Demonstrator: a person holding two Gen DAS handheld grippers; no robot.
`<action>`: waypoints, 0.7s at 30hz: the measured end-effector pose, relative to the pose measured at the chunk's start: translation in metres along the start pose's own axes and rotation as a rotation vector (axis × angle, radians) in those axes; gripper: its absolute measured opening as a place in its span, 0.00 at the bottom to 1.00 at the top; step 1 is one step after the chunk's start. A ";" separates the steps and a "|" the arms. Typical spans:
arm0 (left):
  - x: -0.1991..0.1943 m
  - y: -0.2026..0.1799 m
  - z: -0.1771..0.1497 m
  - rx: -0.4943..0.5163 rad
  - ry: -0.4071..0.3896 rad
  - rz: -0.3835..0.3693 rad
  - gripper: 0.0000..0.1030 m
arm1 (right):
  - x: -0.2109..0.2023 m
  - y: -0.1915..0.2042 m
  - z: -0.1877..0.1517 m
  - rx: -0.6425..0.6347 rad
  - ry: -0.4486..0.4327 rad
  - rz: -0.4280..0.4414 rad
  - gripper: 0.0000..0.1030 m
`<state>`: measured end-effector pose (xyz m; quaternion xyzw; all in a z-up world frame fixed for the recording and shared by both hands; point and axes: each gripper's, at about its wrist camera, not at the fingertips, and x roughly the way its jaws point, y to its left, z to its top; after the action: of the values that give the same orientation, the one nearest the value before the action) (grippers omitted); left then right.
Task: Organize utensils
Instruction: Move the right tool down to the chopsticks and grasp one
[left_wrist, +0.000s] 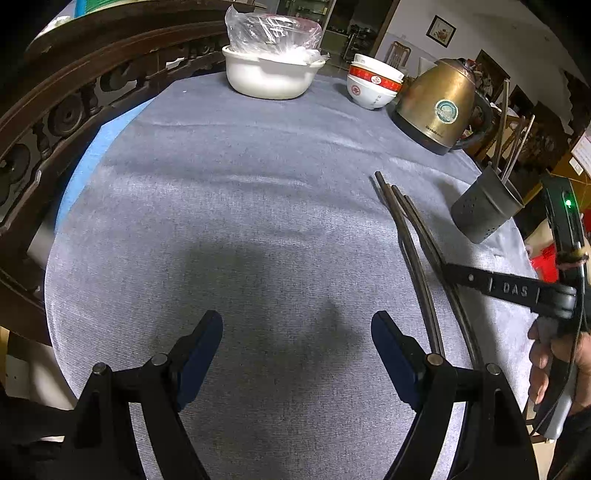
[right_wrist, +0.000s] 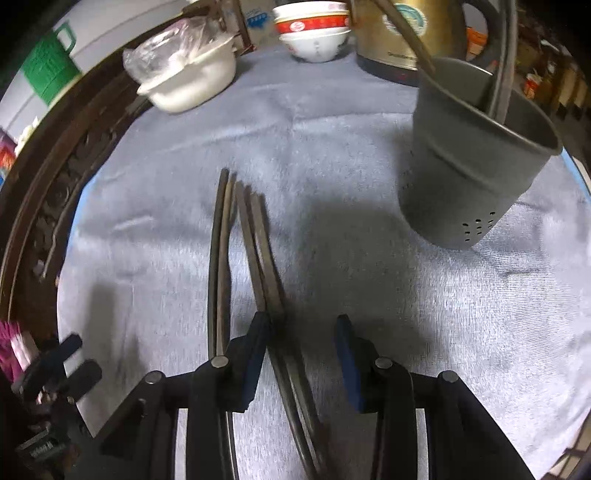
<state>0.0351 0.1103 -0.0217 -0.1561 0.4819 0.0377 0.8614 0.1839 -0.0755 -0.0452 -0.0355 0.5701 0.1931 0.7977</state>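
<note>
Chopsticks (right_wrist: 255, 236): four on cloth, centre frame
Holder (right_wrist: 476, 162): one, upper right
Left gripper (left_wrist: 297, 343): wide, empty
Right gripper (right_wrist: 303, 332): narrowed around two chopsticks, pads apart

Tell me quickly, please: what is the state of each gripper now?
Left gripper: open, nothing between its fingers.
Right gripper: jaws part open around a pair of dark wooden chopsticks; whether it grips them cannot be told.
</note>
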 end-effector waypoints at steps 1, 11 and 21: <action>0.000 -0.001 0.000 0.001 0.001 -0.001 0.81 | -0.001 0.001 -0.001 -0.006 0.004 -0.008 0.40; 0.000 0.003 -0.001 -0.005 0.005 -0.015 0.81 | 0.001 -0.005 -0.001 0.014 0.014 0.012 0.39; 0.002 0.002 -0.003 -0.007 0.010 -0.025 0.81 | 0.001 -0.004 0.000 0.009 0.022 -0.037 0.39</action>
<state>0.0334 0.1108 -0.0250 -0.1654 0.4841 0.0278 0.8588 0.1859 -0.0785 -0.0468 -0.0449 0.5789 0.1753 0.7951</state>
